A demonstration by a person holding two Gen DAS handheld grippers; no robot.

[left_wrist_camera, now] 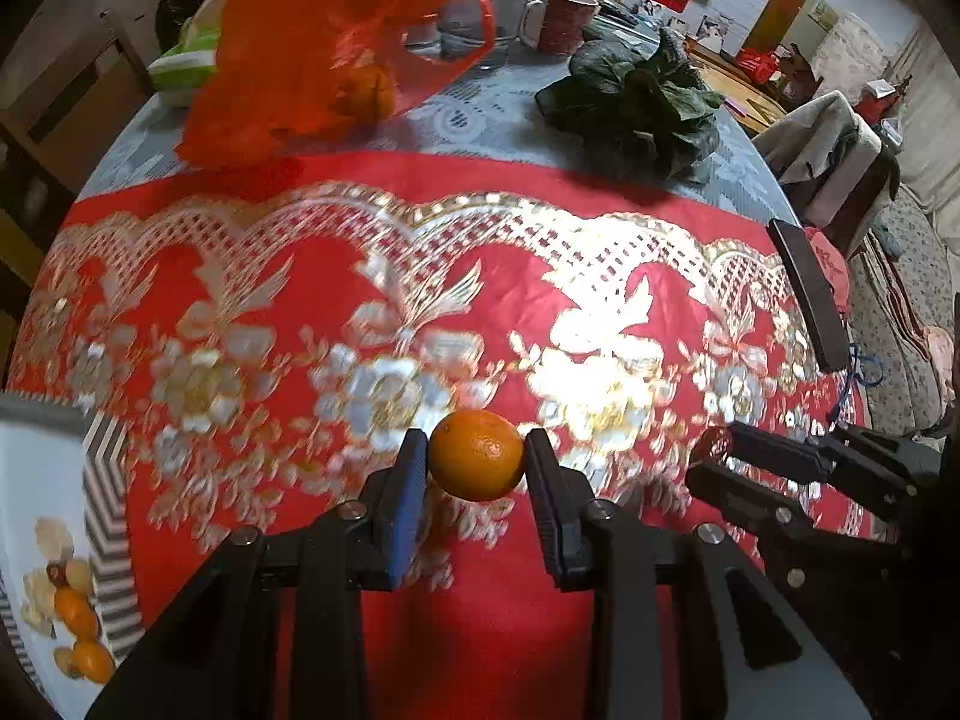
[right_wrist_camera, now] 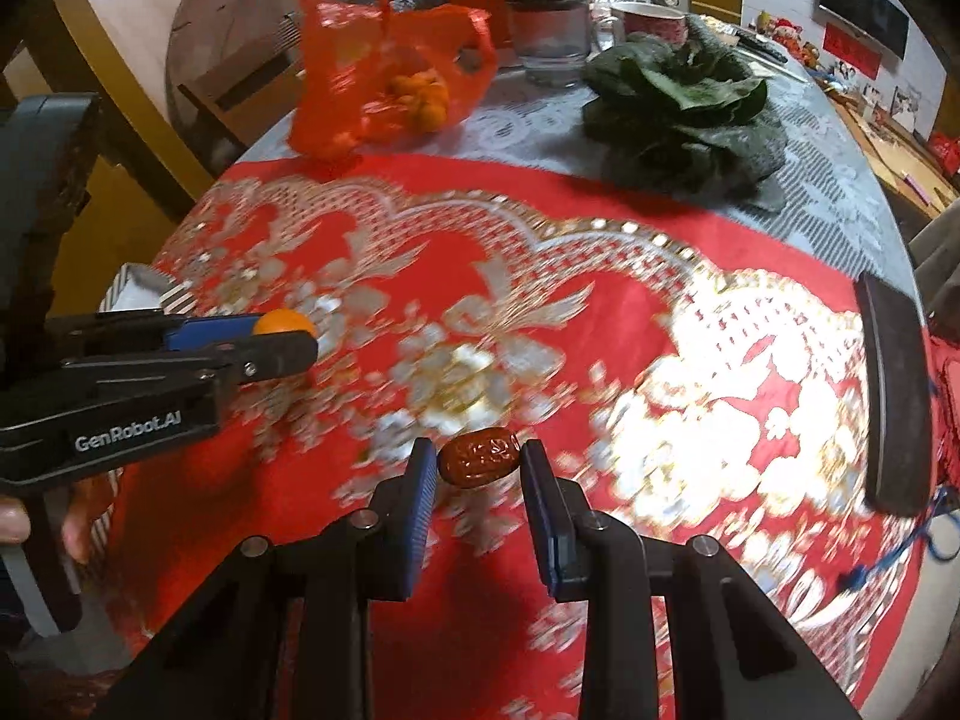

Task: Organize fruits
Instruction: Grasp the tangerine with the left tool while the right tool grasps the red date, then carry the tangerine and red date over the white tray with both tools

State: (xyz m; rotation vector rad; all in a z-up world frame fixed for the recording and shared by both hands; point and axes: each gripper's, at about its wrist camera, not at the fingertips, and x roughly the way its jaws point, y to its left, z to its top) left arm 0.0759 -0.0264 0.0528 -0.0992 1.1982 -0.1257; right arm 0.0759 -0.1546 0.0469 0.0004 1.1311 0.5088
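Observation:
My left gripper (left_wrist_camera: pixel 477 456) is shut on a small orange (left_wrist_camera: pixel 477 455) and holds it above the red patterned tablecloth (left_wrist_camera: pixel 420 240); it shows at the left of the right wrist view (right_wrist_camera: pixel 282 336). My right gripper (right_wrist_camera: pixel 478 459) is shut on a dark red date (right_wrist_camera: pixel 478 458) above the cloth; it shows at the right of the left wrist view (left_wrist_camera: pixel 714 453). A white box with striped rim (left_wrist_camera: pixel 54 528) at the lower left holds small oranges, a date and pale pieces. A red plastic bag (right_wrist_camera: pixel 384 72) with more oranges stands at the far side.
Leafy greens (left_wrist_camera: pixel 636 102) lie at the back right. A glass jug (right_wrist_camera: pixel 549 42) and a red mug (left_wrist_camera: pixel 561 18) stand behind the bag. A black flat object (right_wrist_camera: pixel 894 396) lies at the table's right edge. Chairs stand around the table.

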